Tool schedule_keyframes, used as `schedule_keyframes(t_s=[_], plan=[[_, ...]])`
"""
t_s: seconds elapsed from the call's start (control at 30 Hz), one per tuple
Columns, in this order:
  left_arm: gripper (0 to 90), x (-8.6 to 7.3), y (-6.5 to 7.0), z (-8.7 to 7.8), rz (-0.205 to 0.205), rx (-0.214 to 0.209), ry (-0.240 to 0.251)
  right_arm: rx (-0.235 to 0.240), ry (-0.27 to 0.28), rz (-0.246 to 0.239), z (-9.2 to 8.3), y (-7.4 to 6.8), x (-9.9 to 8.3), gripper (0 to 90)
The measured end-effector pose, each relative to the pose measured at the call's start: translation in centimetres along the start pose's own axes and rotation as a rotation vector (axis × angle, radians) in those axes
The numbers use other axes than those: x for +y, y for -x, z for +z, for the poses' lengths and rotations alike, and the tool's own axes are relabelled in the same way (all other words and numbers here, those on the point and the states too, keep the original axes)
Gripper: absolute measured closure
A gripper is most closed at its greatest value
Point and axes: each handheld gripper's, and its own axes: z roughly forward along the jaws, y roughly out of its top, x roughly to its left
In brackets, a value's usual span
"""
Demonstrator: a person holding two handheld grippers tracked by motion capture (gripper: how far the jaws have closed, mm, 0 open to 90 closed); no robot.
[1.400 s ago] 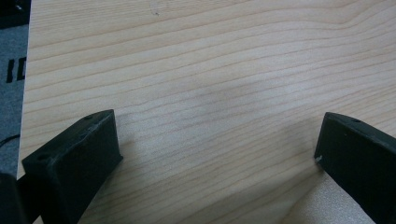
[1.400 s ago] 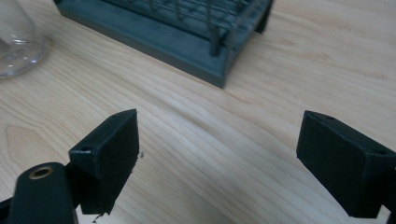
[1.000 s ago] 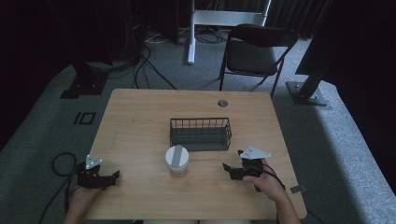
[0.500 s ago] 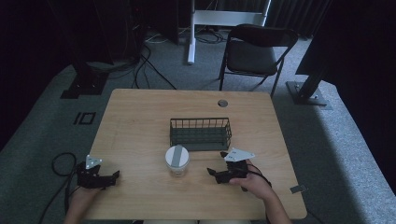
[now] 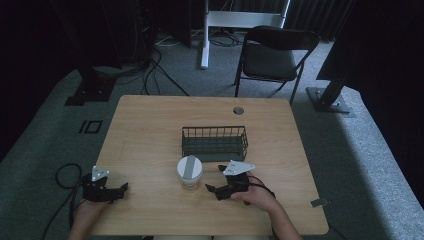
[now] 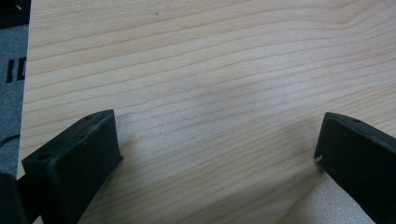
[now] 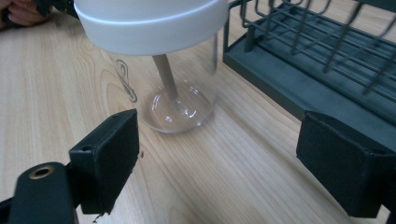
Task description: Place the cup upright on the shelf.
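We had swung our right gripper [image 5: 216, 189], jaws wide, left toward the clear white-lidded glass jar [image 5: 189, 171] at centre frame; a grasp looked near, left gripper [image 5: 118, 189] resting open

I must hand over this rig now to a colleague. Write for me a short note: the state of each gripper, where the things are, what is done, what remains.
Right gripper: open, empty, low over the table, pointed at the jar, not touching it.
Left gripper: open, empty, at the near left corner, over bare wood.
Jar: clear, white lid on, upright on the table, just in front of the wire basket.
Done: nothing grasped so far.
Left: probably close the right gripper on the jar; the basket looks empty.
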Motion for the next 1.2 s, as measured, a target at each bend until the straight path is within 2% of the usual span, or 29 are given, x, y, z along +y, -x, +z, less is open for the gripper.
schedule_keyframes(t_s=[0.5,0.97,1.2], plan=[[0.1,0.0,0.0,0.0,0.002,-0.001,-0.001,0.068,0.026,-0.021,3.1,-1.6,1.3,13.1],[0.2,0.0,0.0,0.0,0.002,-0.001,0.000,0.095,0.086,-0.015,5.2,-2.2,2.0,14.9],[0.2,0.0,0.0,0.0,0.002,-0.001,-0.001,0.085,0.101,-0.015,5.8,-2.3,2.1,16.3]])
